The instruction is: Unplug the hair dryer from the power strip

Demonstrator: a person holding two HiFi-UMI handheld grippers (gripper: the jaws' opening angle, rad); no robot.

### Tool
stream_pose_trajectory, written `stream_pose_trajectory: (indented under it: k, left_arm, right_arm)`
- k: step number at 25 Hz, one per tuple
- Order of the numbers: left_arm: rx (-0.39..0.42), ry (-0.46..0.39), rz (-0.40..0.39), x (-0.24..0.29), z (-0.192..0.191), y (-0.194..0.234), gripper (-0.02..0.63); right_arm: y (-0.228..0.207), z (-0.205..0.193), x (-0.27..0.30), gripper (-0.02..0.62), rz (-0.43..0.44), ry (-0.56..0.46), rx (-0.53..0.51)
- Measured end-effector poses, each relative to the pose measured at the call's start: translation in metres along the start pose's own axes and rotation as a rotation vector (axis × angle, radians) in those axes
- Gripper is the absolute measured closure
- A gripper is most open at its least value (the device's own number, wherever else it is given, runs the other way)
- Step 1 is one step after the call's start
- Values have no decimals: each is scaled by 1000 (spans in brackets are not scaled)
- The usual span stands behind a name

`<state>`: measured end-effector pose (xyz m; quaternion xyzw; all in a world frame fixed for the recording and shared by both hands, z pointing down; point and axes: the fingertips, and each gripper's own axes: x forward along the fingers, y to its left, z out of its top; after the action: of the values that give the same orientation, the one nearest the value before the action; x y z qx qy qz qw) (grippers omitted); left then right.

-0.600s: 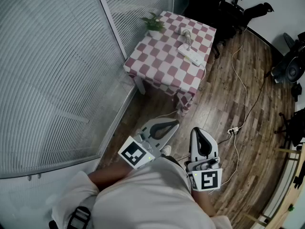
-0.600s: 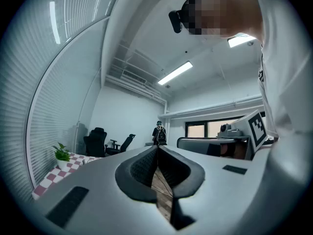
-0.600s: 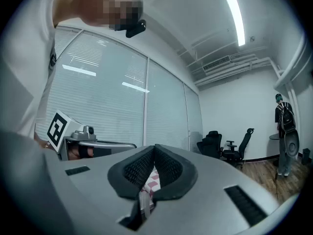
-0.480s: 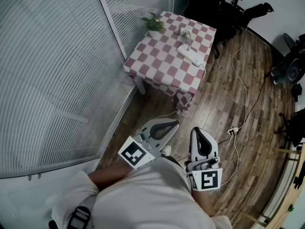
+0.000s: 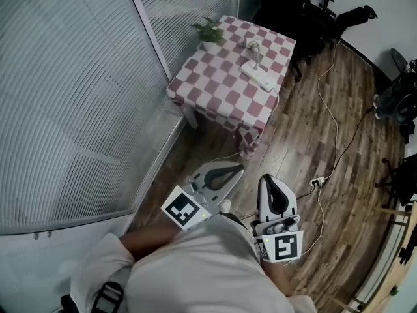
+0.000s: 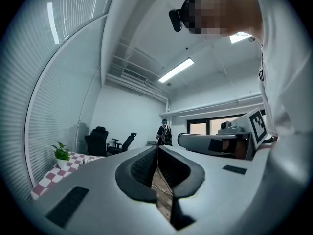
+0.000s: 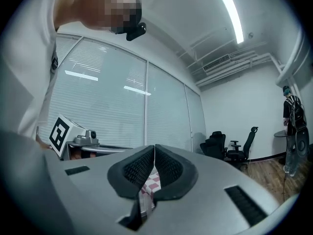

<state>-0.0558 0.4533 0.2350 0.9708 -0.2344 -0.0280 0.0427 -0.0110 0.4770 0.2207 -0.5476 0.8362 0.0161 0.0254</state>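
Observation:
A white power strip (image 5: pixel 258 75) lies on the small table with a red-and-white checked cloth (image 5: pixel 215 93), far ahead of me in the head view. The pale hair dryer (image 5: pixel 252 44) sits just behind the strip; its plug is too small to make out. My left gripper (image 5: pixel 239 168) and right gripper (image 5: pixel 268 177) are held close to my body, well short of the table. Both point level. The left gripper (image 6: pixel 157 147) has its jaws together with nothing between them. The right gripper (image 7: pixel 154 146) is likewise shut and empty.
A small potted plant (image 5: pixel 208 32) stands at the table's far left corner. A glass wall with blinds (image 5: pixel 78 96) runs along the left. White cables and a small socket (image 5: pixel 317 181) lie on the wooden floor to the right. Office chairs (image 5: pixel 319 5) stand beyond. A person (image 7: pixel 292 131) stands far off.
The head view has shifted slightly, so the table sits a touch further left. Both grippers stay where they were, still shut.

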Motion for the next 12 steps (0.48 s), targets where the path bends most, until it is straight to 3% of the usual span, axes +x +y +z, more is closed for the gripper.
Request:
stream_pose_trajectory:
  k: [12]
  left_arm:
    - [-18, 1, 29, 19, -12, -23, 574]
  right_arm:
    - [-19, -4, -14, 563, 37, -6, -7]
